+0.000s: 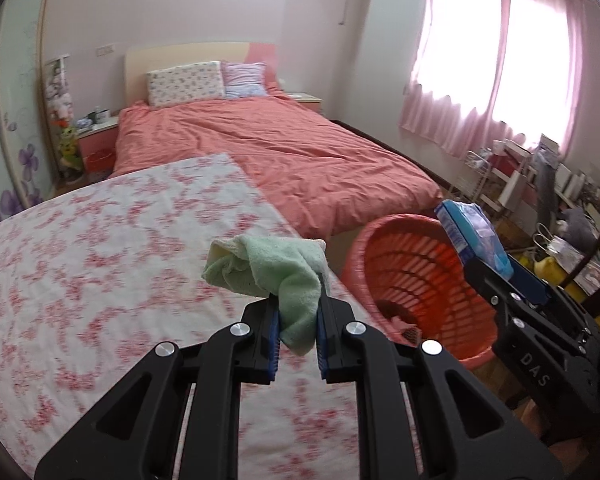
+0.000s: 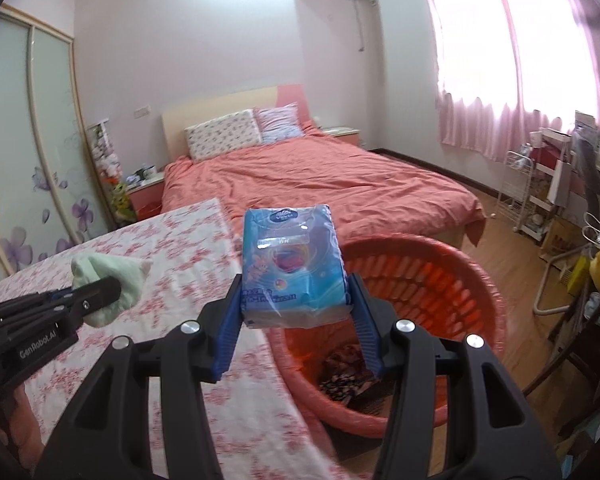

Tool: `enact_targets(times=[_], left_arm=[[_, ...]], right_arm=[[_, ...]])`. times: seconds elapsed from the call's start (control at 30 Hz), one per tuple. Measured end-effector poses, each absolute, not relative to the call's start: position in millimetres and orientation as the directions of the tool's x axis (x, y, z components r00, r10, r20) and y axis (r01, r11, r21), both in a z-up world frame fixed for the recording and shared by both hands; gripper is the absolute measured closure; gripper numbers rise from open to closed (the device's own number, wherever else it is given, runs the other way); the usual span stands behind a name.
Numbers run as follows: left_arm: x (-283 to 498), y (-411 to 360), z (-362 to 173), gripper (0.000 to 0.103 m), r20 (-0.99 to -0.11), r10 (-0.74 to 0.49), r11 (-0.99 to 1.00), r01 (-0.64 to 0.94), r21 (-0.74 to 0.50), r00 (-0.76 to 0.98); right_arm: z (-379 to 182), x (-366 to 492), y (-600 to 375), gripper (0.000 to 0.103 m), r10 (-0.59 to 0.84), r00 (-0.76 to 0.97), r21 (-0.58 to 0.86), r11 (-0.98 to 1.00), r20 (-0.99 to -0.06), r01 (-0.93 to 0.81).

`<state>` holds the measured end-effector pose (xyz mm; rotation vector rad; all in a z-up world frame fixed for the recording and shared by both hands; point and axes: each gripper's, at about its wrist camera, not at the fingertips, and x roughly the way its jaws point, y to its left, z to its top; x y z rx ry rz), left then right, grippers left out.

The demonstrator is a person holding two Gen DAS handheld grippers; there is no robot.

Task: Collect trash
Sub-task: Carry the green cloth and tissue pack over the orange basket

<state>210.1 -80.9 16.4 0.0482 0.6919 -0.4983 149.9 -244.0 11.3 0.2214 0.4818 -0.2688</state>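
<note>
1. Left wrist view: the left gripper (image 1: 298,312) is clenched on a crumpled pale green cloth (image 1: 268,272), whose bulk bunches above the blue pads while one end hangs down between them.
2. Below the cloth lies a table under a white tablecloth with pink flowers (image 1: 100,260); the cloth is held in the air above its right part, clear of the surface.
3. Just right of the table's edge stands a red slatted plastic basket (image 1: 428,280) on the wooden floor, with some dark scraps at its bottom.
4. Right wrist view: the right gripper (image 2: 296,308) grasps a blue wrapped pack of tissues (image 2: 294,264) by its lower sides, the pack upright and leaning slightly away from the camera.
5. The pack hangs over the near left rim of the basket (image 2: 460,276), at the gap between table and basket.
6. The left gripper (image 2: 100,296) shows at the left of this view, the green cloth (image 2: 112,280) bulging from its tip over the tablecloth (image 2: 180,280).
7. Behind stands a bed with a salmon-coloured cover (image 2: 320,176) and two pillows; pink curtains (image 2: 520,60) hang at the bright window on the right.
</note>
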Motion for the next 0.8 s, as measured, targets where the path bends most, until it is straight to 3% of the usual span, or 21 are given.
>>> enact_targets(times=[0.8], left_arm=[[199, -189, 6, 0.089, -0.625, -0.581, 0.754, 0.634, -0.172, 0.521]], right_arm=[[-4, 111, -340, 0.053, -0.322, 0.838, 0.229, 0.862, -0.441, 0.452]])
